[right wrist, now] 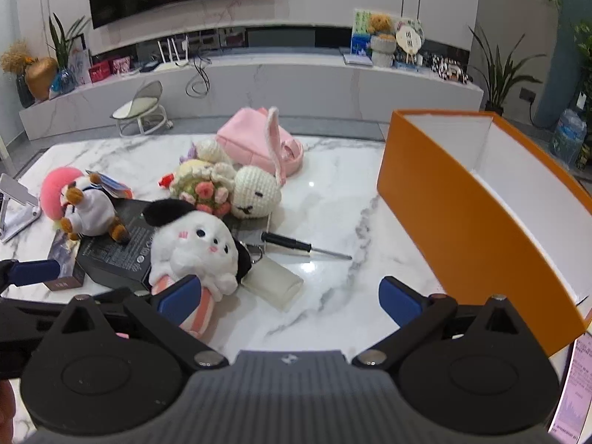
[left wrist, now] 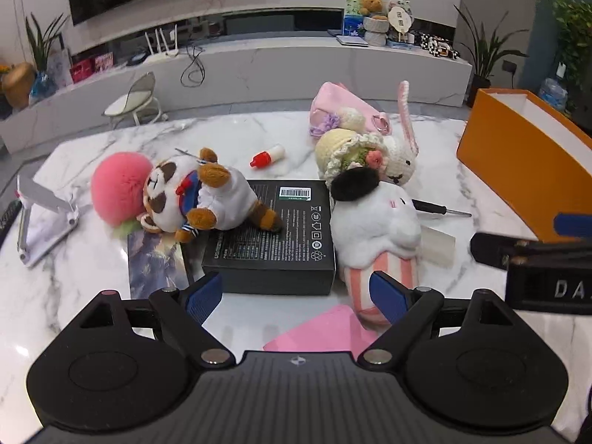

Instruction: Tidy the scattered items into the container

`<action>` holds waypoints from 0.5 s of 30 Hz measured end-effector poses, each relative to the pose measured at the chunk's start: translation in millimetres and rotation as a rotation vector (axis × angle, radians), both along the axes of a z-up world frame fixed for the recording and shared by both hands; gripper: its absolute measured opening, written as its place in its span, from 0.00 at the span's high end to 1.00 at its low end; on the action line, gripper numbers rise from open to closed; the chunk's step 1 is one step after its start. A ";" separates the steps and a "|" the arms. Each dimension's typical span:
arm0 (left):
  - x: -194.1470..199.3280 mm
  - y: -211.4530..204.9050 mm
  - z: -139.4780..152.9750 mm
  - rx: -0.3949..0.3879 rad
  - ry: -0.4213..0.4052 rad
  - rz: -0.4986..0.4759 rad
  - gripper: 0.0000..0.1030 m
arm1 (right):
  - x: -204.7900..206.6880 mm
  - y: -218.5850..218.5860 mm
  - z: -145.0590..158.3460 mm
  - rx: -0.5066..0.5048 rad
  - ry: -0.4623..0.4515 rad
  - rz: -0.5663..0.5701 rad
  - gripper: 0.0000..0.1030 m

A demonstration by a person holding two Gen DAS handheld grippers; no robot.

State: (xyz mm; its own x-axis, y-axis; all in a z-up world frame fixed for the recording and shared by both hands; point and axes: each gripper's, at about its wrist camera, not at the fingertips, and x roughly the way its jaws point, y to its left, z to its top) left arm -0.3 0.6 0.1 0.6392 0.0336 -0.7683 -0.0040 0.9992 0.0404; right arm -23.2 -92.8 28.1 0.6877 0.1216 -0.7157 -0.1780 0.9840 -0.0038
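Toys lie scattered on a marble table (left wrist: 92,296). A black box (left wrist: 273,236) sits in the middle with a panda-like plush (left wrist: 199,196) leaning on it beside a pink pompom (left wrist: 114,185). A white plush with black ears (left wrist: 377,229) (right wrist: 196,248) lies right of the box, behind it a crocheted rabbit (left wrist: 392,155) (right wrist: 255,192) and a pink pouch (right wrist: 255,144). A screwdriver (right wrist: 303,248) lies nearby. The orange container (right wrist: 462,229) (left wrist: 518,162) stands open at the right. My left gripper (left wrist: 296,298) is open before the box. My right gripper (right wrist: 288,299) is open over bare marble.
A small red-capped bottle (left wrist: 268,155) lies behind the box. A folding metal stand (left wrist: 40,214) sits at the left edge. A pink sheet (left wrist: 322,329) and a picture card (left wrist: 155,262) lie near the front. A translucent case (right wrist: 273,285) rests by the white plush.
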 end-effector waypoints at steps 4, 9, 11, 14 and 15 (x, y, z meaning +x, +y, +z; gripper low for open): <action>-1.2 2.5 0.4 -0.028 -0.008 -0.003 0.01 | -3.8 2.6 1.9 -0.008 -0.042 0.015 0.00; -1.1 1.2 -1.0 -0.033 -0.014 0.007 0.01 | -4.4 1.5 -9.6 0.008 -0.022 -0.002 0.00; -3.0 -1.3 0.8 -0.021 -0.014 0.012 0.01 | -2.2 0.9 -7.6 0.011 -0.014 -0.004 0.00; -3.5 -1.2 0.4 -0.016 -0.013 0.015 0.01 | -0.4 0.4 -6.6 0.013 -0.007 -0.007 0.00; -3.4 -1.2 0.3 -0.014 -0.012 0.015 0.01 | -0.3 0.4 -6.9 0.013 -0.007 -0.007 0.00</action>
State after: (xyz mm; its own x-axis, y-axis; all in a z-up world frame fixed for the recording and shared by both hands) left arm -3.7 -0.7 0.4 0.6477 0.0330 -0.7612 -0.0198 0.9995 0.0265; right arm -23.5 -92.4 21.2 0.6937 0.1255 -0.7092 -0.1707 0.9853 0.0073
